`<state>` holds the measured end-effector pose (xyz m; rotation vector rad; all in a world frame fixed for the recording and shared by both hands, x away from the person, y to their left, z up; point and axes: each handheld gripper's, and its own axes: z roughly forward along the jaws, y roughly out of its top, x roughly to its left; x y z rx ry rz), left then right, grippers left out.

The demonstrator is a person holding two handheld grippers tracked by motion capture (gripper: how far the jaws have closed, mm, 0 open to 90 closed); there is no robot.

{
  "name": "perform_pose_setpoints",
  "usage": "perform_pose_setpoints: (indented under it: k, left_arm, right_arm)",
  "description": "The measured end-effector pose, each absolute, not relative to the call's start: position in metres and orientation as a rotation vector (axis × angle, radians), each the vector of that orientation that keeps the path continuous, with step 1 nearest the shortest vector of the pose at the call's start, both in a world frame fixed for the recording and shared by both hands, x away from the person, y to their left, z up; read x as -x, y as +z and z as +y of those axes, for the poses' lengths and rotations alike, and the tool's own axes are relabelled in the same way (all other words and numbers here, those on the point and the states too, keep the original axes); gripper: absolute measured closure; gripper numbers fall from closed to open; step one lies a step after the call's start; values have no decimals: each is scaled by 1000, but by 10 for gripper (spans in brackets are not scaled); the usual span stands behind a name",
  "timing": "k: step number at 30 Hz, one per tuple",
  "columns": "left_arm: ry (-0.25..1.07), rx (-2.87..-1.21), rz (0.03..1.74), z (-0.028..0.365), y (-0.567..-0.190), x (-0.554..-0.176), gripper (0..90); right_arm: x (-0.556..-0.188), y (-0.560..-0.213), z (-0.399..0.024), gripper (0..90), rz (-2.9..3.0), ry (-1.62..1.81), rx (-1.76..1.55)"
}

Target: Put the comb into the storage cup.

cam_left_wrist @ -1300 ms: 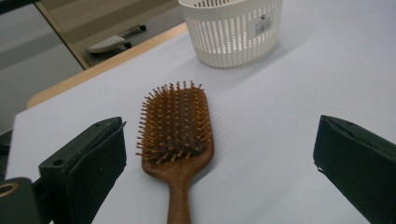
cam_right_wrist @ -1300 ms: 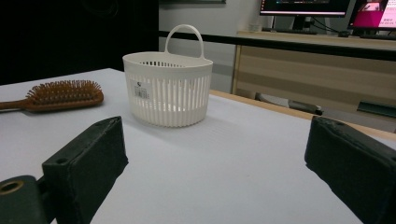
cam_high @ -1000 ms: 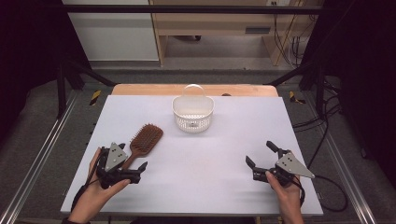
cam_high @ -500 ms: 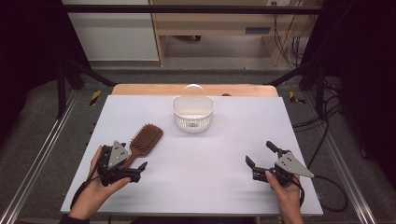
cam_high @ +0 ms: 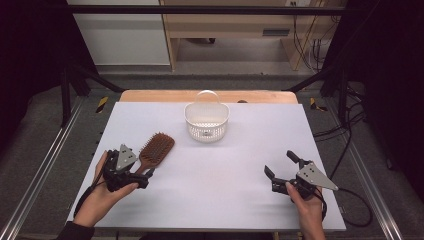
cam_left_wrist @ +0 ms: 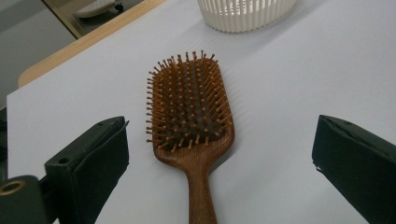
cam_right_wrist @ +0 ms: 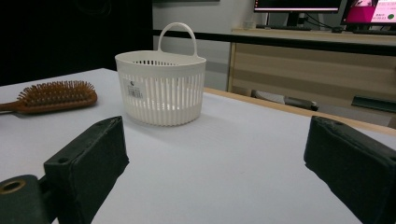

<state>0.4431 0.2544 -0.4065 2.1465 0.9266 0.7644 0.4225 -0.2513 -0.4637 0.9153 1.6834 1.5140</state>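
High view: a white bench [cam_high: 210, 195] is seen, with a wooden strip along its far edge. A white slatted basket [cam_high: 206, 121] with an upright loop handle is stood at 12 o'clock on the bench, near the far edge. A brown wooden hairbrush [cam_high: 154, 150] is laid bristles up at about 9 o'clock, its handle pointing toward the near left corner.

The left tool [cam_high: 141, 176] is held low at 8 o'clock, right at the brush handle. In the left gripper view its jaws are spread wide apart, with the handle running between them; no contact with either jaw is seen.

The right tool [cam_high: 281, 167] is held at 4 o'clock, well apart from the basket and brush. In the right gripper view its jaws are likewise spread wide with nothing between them, and the basket is seen ahead.
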Motion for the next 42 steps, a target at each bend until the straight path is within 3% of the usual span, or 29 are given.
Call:
perform_pose_setpoints:
  k: [18,42]
  left_arm:
    - [750,-2171,1062,260,-404,-473,50]
    - [750,-2192,1094,257,-405,-479,51]
  right_arm:
    - [-422,-463,-248,61,1696,1505,-899]
    - [-422,-462,-249,60,1694,1515,-897]
